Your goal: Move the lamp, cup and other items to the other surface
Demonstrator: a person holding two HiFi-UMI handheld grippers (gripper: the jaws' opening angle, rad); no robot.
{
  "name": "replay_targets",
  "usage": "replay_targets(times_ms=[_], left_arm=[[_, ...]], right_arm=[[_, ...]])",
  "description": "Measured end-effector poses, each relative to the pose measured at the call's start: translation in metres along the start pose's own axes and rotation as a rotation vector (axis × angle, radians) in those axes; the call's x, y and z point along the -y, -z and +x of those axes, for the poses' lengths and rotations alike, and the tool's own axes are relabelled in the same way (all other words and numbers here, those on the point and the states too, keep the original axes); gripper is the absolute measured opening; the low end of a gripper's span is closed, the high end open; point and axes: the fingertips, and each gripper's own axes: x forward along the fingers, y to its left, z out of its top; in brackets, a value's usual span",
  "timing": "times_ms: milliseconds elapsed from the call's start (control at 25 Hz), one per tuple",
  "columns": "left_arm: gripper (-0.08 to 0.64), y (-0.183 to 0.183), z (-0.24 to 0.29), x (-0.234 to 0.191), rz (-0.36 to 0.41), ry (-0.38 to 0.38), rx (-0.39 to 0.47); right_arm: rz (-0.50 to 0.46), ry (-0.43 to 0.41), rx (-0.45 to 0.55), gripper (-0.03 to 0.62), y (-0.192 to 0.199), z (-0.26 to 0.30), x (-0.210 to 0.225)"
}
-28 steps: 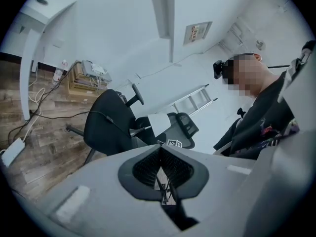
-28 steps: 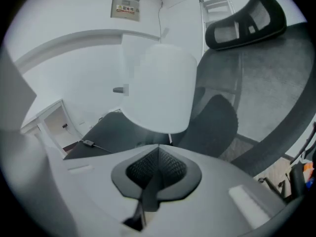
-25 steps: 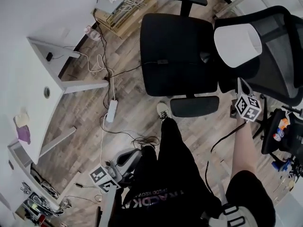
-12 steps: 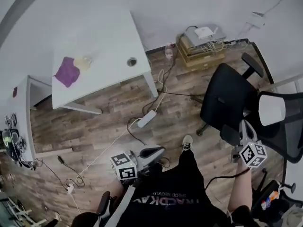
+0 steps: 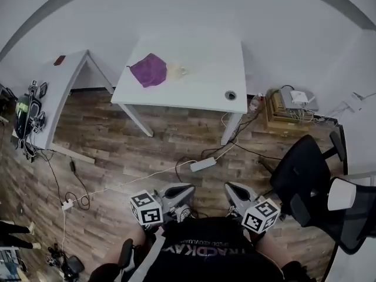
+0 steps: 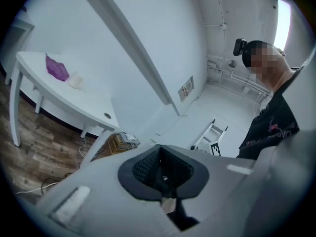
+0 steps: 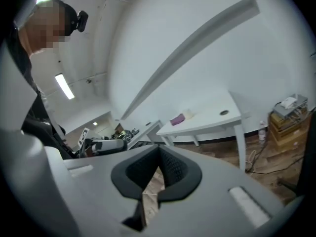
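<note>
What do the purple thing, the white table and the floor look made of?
Purple thing: probably soft cloth, matte; it lies crumpled, with folds. White table: smooth, matte white top, perhaps laminate or painted board. Floor: wood-look planks with visible grain and seams; real wood or laminate, I cannot tell.

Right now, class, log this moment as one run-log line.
left claw: shut, empty | right claw: shut, empty | cloth: on table

A black office chair (image 5: pixel 302 178) stands near a power strip (image 5: pixel 202 164).
</note>
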Motion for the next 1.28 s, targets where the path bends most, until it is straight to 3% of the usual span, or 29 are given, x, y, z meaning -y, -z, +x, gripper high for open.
replay_targets(times_ms=[160, 320, 520, 760, 1280], left_arm=[[0.003, 0.004, -0.056, -0.015, 0.032, -0.109, 0.044], [0.003, 0.01, -0.1, -0.021, 0.041, -0.171, 0.073], [0.002, 0.005, -0.13, -0.023, 0.037, -0.186, 0.11], [0.002, 0.004, -0.127, -0.016, 0.045, -0.146, 0.115], [0.002, -0.004, -0.114, -0.014, 0.049, -0.127, 0.097]], right_arm=[[-0.125, -0.185, -0.086, 0.005, 0.02, 0.045, -0.072], [-0.203, -0.273, -0.108, 0.005, 0.026, 0.073, -0.11], [-0.15, -0.298, -0.022, 0.005, 0.01, 0.088, -0.135], [-0.254, -0.36, -0.13, 0.005, 0.035, 0.087, -0.158], [-0.213, -0.3, -0.109, 0.005, 0.029, 0.076, -0.138]])
